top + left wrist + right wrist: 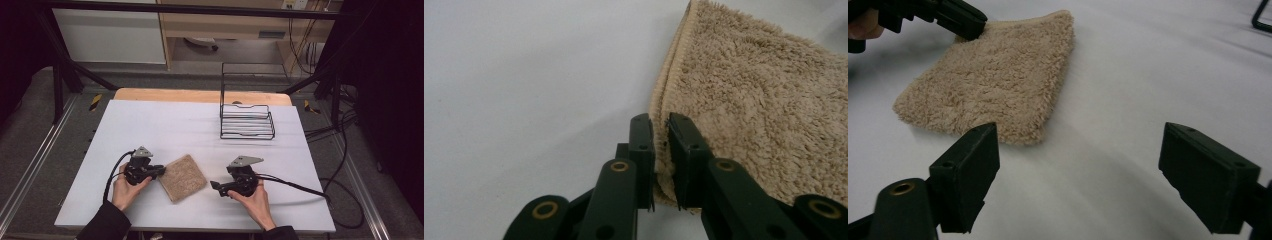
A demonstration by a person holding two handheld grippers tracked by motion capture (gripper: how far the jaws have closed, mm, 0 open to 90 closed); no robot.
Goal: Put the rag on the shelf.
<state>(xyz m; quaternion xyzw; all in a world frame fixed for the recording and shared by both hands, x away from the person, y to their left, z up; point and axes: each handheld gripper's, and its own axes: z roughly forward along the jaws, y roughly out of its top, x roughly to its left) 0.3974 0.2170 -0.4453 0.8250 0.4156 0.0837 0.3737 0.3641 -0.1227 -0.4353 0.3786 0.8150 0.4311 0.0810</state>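
Towel [183, 177], folded flat on the table [160, 125], is pinched at its nine-o'clock edge by the left gripper [161, 170] to anchor it, while the right gripper [214, 186] waits wide-jawed at three o'clock.

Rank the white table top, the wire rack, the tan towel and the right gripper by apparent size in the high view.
1. White table top, by far the largest.
2. Wire rack, counting its tall upright frame.
3. Tan towel.
4. Right gripper.
Towel and gripper look close; the rack stands farther from the camera, so its true lead may be greater.

White table [150, 125]: folded towel [183, 177], wire rack [247, 121].
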